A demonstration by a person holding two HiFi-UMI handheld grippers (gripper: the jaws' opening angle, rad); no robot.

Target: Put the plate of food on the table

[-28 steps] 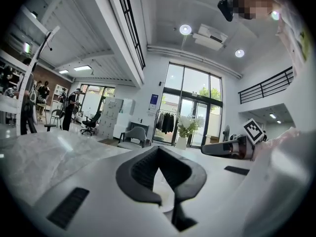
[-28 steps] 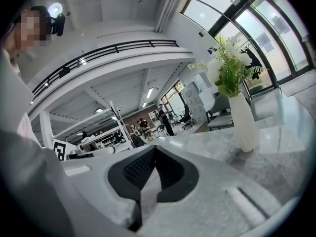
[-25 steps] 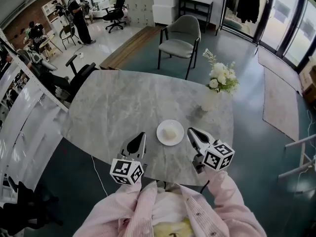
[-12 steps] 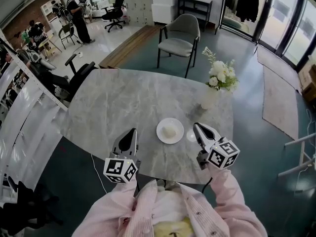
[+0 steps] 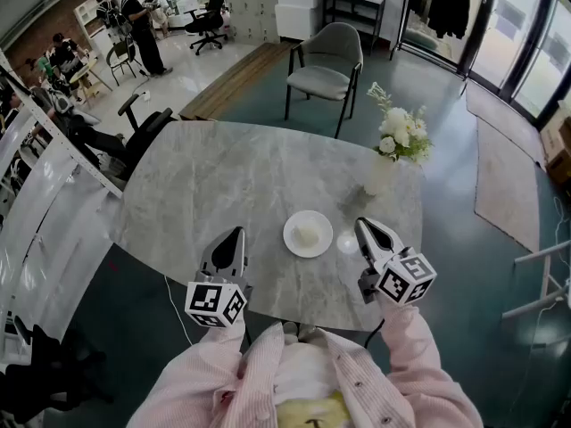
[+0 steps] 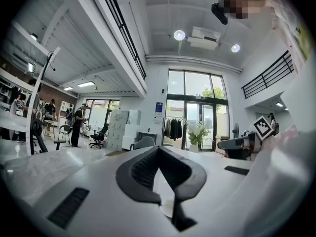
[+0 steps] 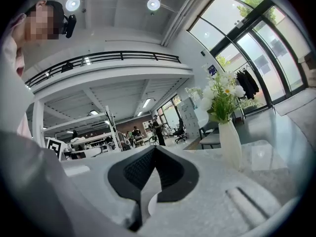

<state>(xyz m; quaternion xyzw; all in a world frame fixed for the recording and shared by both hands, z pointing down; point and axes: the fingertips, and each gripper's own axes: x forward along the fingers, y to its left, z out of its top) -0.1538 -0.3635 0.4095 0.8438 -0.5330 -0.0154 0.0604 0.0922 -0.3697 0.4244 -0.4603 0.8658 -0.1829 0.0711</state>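
Below, in the head view, the left gripper (image 5: 234, 239) hangs over the near edge of the table (image 5: 223, 176), at 9 o'clock from the plate (image 5: 291, 235) and apart from it. Its white wedge-shaped body ends in a cube with black-and-white square markers (image 5: 214, 303). In the left gripper view, its dark ribbed pads meet at the tips of the left gripper (image 6: 158, 148), closed on nothing. The table is a grey veined marble slab with rounded corners. The plate, round, white and shallow, rests flat on it at about 5 o'clock from the slab's middle and carries a pale, smooth lump of food (image 5: 307, 235). Beyond the far edge, at 12 o'clock from the plate, stands a grey padded chair (image 5: 326, 65) on thin dark legs. The right gripper (image 5: 366, 230) sits at 3 o'clock from the plate, near it without touching. In its own view the right gripper (image 7: 154, 148) has its ribbed black pads pressed together, empty. At 1 o'clock from the plate, a slim white vase (image 5: 379, 175) holds white flowers (image 5: 400, 136) with green leaves.
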